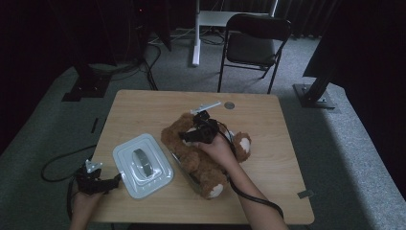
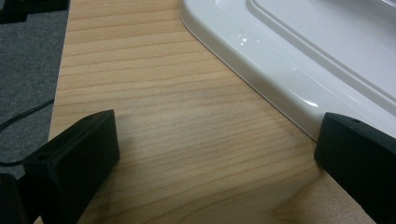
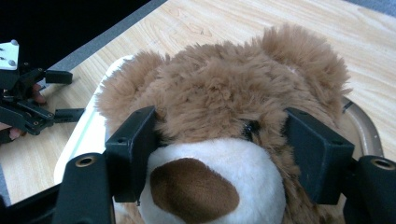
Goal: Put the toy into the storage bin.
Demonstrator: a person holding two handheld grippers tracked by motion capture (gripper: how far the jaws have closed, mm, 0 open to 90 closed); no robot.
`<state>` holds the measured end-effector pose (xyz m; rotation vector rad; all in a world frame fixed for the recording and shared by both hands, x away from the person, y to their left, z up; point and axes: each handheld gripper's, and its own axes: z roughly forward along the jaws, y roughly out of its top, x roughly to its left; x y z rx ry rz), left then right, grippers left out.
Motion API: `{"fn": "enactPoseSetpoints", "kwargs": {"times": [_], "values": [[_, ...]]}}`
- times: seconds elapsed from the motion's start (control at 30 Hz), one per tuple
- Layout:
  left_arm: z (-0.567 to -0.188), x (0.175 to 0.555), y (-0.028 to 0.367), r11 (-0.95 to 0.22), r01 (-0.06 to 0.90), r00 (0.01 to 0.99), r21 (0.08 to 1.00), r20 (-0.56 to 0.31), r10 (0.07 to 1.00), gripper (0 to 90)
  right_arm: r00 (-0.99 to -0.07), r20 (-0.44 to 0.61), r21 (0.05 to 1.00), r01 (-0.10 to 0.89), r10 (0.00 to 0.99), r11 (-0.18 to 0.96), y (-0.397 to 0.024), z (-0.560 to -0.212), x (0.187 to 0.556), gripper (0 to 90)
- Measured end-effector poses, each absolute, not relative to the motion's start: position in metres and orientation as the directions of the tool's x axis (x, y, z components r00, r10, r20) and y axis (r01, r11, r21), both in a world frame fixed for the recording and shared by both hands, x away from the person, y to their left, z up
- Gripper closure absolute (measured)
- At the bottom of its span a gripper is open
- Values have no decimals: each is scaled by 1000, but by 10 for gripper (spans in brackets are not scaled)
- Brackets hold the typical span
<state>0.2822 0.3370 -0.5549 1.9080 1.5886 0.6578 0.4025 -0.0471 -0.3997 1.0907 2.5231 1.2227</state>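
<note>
A brown teddy bear [image 1: 203, 160] lies on its back in the middle of the wooden table [image 1: 273, 143], over a clear container [image 1: 182, 165]. My right gripper [image 1: 187, 135] is down on the bear's head. In the right gripper view the bear's face [image 3: 224, 88] sits between my jaws, and the pads [image 3: 133, 144] press into the fur on both sides of the white muzzle. My left gripper [image 1: 115, 181] rests at the front left edge, open, with bare wood between its jaws [image 2: 215, 140]. A white lid [image 1: 143, 165] lies just right of it [image 2: 289, 56].
A folding chair [image 1: 253, 43] stands beyond the table's far edge. A small round disc [image 1: 229, 105] and a white strip [image 1: 206, 106] lie near the far edge. A small grey piece [image 1: 305, 194] sits at the front right corner. The left gripper [image 3: 70, 93] shows in the right gripper view.
</note>
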Motion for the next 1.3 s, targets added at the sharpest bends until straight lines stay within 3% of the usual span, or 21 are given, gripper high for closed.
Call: {"fn": "enactPoseSetpoints", "kwargs": {"times": [0.2,0.67,0.9,1.3], "values": [[-555,282,337,-134,707,175,694,13,985,6,-718,233,684,601,656,414,-46,-412,409,304],[-555,282,337,-134,707,174,694,13,985,7,-715,238,583,647,658,492,-29,-433,418,321],[-555,282,337,-134,707,175,695,13,985,7,-733,131,522,624,668,581,-10,-448,415,324],[-555,282,337,-134,707,175,694,12,985,7,-712,131,566,625,690,538,-16,-439,410,291]]}}
